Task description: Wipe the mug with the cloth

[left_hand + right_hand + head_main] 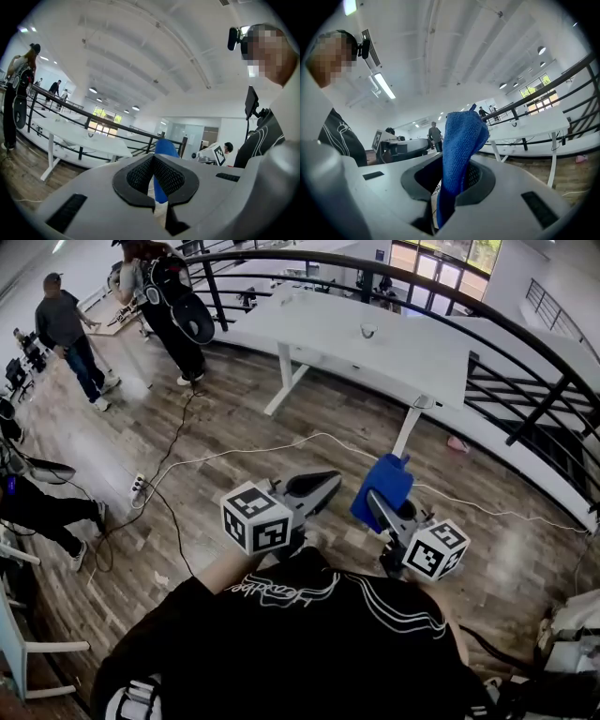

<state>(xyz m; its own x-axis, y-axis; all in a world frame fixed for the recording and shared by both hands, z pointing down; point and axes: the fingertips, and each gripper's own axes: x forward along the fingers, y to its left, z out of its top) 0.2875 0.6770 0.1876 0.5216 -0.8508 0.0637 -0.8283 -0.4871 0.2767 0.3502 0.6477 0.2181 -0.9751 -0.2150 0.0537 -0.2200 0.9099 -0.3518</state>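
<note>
Closest to me was my own black sweater with white stripes (309, 615), and just past it I held both grippers level over the floor. My left gripper (153, 163) had its jaws clenched together with nothing pinched in them (the blue seen behind them in the left gripper view belonged to the other side). My right gripper (377, 502) had its jaws grasping the blue terry cloth (459, 140), which stood up out of them in a folded bunch and drooped a little at the top. The two grippers were near each other but apart.

Below them lay the brown wooden plank floor (234, 418), with a thin white cable (281, 444) trailing across it. Farther off stood a long white tabletop (319, 324) on white legs, carrying one small pale object (367, 331) too small for me to name. Behind it curved a black metal railing (525, 343). At the far left a person in a grey top (64, 329) stood on the floor.
</note>
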